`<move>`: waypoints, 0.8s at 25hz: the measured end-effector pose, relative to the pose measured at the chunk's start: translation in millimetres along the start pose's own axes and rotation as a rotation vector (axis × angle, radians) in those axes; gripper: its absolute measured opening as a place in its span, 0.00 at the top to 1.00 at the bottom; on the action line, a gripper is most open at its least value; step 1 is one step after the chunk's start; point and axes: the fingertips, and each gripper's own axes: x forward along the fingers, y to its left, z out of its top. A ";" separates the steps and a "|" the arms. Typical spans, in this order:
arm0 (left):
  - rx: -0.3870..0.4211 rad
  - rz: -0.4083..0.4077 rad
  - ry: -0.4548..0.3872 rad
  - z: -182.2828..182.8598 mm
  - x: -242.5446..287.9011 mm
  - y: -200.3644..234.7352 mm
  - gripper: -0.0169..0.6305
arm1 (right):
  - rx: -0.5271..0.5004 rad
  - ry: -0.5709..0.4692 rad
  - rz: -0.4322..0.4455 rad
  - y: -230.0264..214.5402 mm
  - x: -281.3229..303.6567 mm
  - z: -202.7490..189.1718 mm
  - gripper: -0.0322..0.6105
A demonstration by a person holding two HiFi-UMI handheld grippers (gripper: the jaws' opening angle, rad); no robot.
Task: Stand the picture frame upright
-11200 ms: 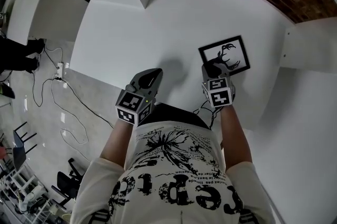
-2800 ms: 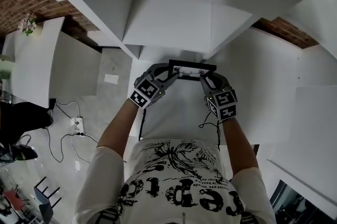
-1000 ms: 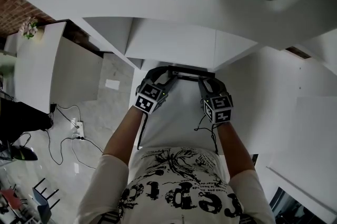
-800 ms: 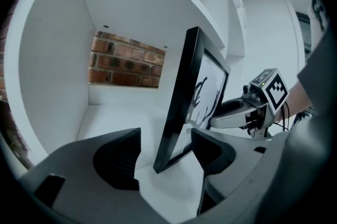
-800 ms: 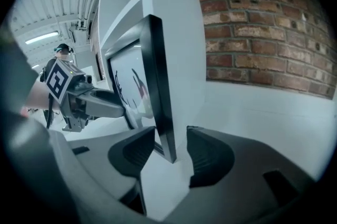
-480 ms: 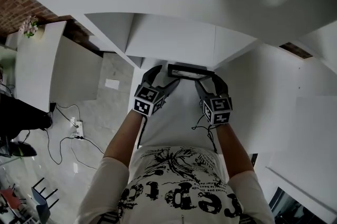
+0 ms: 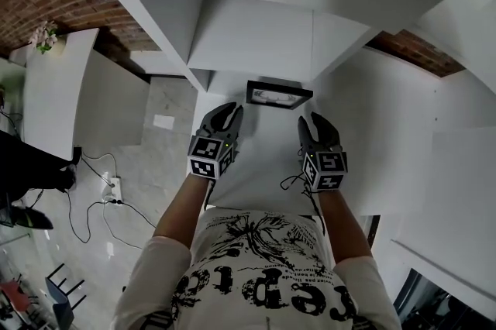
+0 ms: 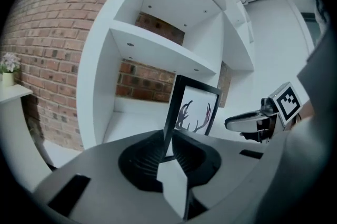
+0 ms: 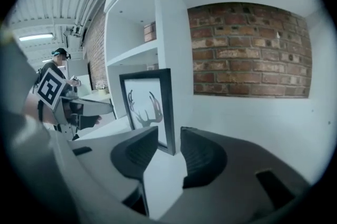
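The picture frame (image 7: 279,94) stands upright on the white shelf (image 7: 263,146), just ahead of both my tools. My left gripper (image 7: 225,113) and right gripper (image 7: 314,124) grasp nothing, and their jaws have just been closing partway on empty air. The standing looks done to me, so next I should draw clear without nudging it.

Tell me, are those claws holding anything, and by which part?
Nothing is held: the left gripper and right gripper, jaws lately closing on nothing, hang clear of the upright black-framed antler picture.
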 end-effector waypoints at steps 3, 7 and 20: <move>-0.004 0.024 -0.010 0.4 -16.8 -7.7 0.95 | 0.015 -0.036 -0.021 0.9 -19.5 1.5 0.81; 0.023 0.026 -0.026 3.1 -39.6 -26.5 0.95 | -0.008 -0.078 -0.012 10.2 -45.7 4.0 0.94; 0.096 -0.025 -0.063 10.9 -118.0 -142.3 0.95 | -0.119 -0.212 0.027 31.0 -174.2 8.1 0.94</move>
